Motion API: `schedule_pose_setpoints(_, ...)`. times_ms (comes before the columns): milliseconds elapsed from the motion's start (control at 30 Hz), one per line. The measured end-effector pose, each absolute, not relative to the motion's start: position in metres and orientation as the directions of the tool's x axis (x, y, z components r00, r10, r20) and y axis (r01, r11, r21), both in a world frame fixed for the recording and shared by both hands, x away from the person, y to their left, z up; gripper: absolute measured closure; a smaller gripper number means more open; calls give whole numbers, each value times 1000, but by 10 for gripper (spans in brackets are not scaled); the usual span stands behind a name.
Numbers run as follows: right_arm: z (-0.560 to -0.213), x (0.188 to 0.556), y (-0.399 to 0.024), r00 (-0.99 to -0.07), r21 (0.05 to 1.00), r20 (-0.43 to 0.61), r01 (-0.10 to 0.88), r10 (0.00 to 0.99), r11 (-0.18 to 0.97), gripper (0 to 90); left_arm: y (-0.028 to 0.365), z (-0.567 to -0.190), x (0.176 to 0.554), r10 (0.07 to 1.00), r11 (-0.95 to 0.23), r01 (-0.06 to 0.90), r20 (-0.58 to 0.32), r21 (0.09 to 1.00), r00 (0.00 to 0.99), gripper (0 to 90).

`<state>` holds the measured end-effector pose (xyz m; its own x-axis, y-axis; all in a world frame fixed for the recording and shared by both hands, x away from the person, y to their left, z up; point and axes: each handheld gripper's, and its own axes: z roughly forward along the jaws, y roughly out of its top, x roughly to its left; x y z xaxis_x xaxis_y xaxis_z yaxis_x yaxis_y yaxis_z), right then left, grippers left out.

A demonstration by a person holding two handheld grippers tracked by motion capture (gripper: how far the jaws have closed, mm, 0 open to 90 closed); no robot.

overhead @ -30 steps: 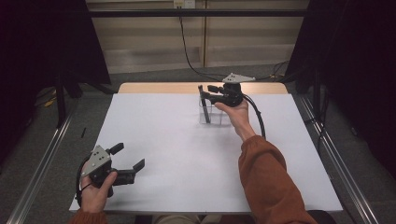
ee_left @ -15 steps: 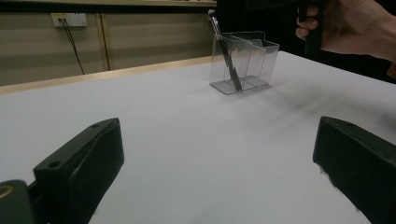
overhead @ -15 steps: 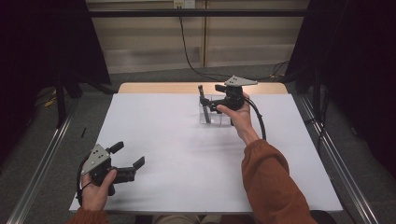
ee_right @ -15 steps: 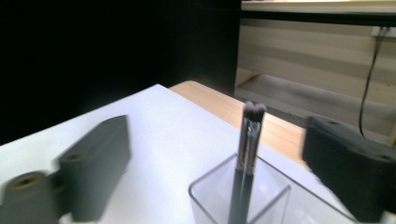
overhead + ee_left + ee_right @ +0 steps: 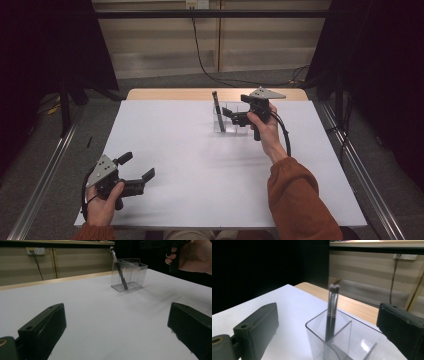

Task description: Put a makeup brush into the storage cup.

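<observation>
Leaning in the clear holder [image 5: 227, 120] at the tabletop's [image 5: 200, 165] far side, the makeup brushes [image 5: 332, 312] look light, thin and slippery. Best grasped at the upper handle. The right claw [image 5: 233, 116], just opened wide, holds nothing; the left claw [image 5: 136, 167] waits wide, near left.

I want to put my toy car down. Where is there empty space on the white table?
Lots of room: the middle of the white table, between the left gripper near the front edge and the clear holder at the back. It is crowded only at the holder, where brushes stand and the right gripper hovers, fingers open.
</observation>
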<state>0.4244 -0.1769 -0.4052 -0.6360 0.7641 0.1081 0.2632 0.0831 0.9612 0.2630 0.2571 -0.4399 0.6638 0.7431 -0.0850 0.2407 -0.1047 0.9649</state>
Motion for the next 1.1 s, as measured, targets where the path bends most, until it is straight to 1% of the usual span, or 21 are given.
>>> schedule_pose_setpoints(67, -406, 421, -179, -636, 960, 103, 266, 765, 92, 25, 258, -440, 263, 745, -109, 238, -79, 965, 662, 19)
schedule_pose_setpoints(167, -406, 414, -182, -623, 964, 77, 246, 779, 101, 31, 259, -440, 263, 750, -107, 236, -78, 966, 657, 20)
schedule_pose_setpoints(467, -404, 396, -195, -645, 965, 78, 239, 760, 104, 20, 260, -440, 261, 753, -102, 239, -82, 966, 653, 20)
schedule_pose_setpoints(767, -402, 383, -202, -628, 961, 47, 241, 776, 136, 30, 261, -440, 261, 754, -117, 230, -65, 966, 654, 20)
schedule_pose_setpoints(1100, -410, 363, -217, -613, 961, 57, 248, 788, 124, 28, 261, -440, 260, 752, -122, 228, -60, 966, 656, 20)
